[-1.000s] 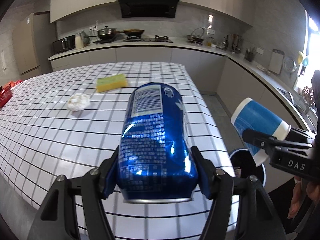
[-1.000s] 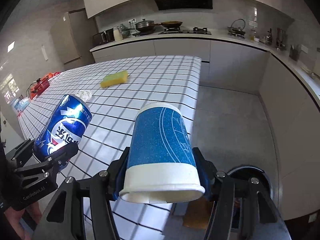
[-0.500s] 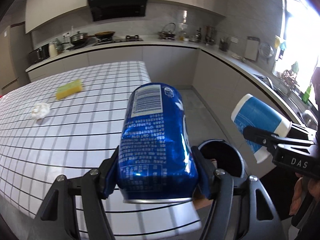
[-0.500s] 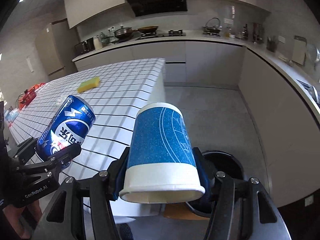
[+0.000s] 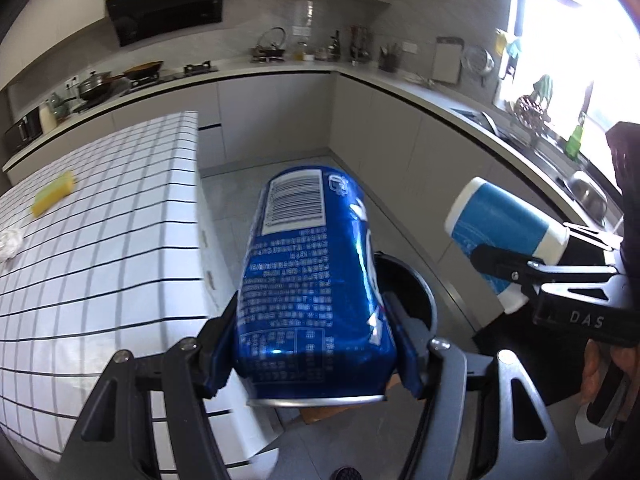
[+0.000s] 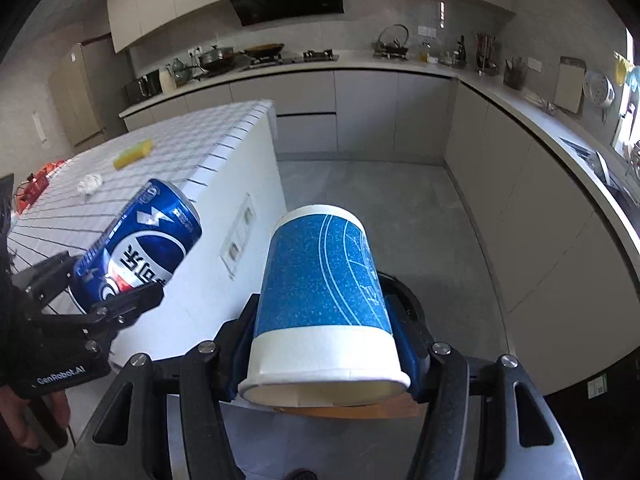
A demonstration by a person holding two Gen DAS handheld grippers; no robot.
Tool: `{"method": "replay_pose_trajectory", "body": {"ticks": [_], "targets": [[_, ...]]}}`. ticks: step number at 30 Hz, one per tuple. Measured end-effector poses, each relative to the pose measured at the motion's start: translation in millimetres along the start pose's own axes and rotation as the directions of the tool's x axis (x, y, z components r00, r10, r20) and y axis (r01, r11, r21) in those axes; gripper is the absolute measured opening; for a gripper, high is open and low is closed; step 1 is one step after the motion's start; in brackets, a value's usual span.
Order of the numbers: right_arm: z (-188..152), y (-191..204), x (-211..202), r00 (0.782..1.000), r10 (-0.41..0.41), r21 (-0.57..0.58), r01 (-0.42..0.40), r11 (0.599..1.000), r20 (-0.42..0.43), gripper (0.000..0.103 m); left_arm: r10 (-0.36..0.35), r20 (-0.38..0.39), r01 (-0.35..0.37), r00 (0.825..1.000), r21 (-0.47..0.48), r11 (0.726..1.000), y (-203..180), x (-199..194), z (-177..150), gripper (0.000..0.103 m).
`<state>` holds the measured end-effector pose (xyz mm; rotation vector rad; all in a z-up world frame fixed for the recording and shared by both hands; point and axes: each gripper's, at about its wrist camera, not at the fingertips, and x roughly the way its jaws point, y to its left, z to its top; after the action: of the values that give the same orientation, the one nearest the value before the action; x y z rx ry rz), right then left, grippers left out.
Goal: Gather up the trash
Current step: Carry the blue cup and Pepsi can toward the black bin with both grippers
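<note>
A grey-floored kitchen, with the white grid-tiled table (image 5: 100, 240) to the left and a dark round trash bin (image 6: 404, 300) on the floor just past its end. The left hand-held gripper (image 5: 316, 344) is clamped on a dented blue soda can (image 5: 312, 280); the right hand-held gripper (image 6: 324, 344) is clamped on a blue paper cup (image 6: 320, 292). Both sit above the bin but largely hide its mouth, so a release off-centre could bounce either piece off the rim onto the floor. A crumpled tissue (image 6: 90, 184) lies on the table, uncollected.

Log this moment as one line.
left gripper: shut on blue can | right gripper: shut on paper cup | both above black bin | nothing released
</note>
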<state>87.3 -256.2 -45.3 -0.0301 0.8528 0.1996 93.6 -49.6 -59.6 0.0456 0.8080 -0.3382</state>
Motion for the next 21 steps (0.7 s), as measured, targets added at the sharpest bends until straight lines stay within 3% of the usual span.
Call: {"method": "replay_pose_trajectory", "body": {"ticks": [21], "targets": [[-27.1,-69.5,74.5,0.99,0.027,-0.039,-0.033,0.999,-0.136,0.061,-0.024,-0.177,0.027,0.984,0.015,1.0,-46.8,98.4,-11.6,0.067]]}}
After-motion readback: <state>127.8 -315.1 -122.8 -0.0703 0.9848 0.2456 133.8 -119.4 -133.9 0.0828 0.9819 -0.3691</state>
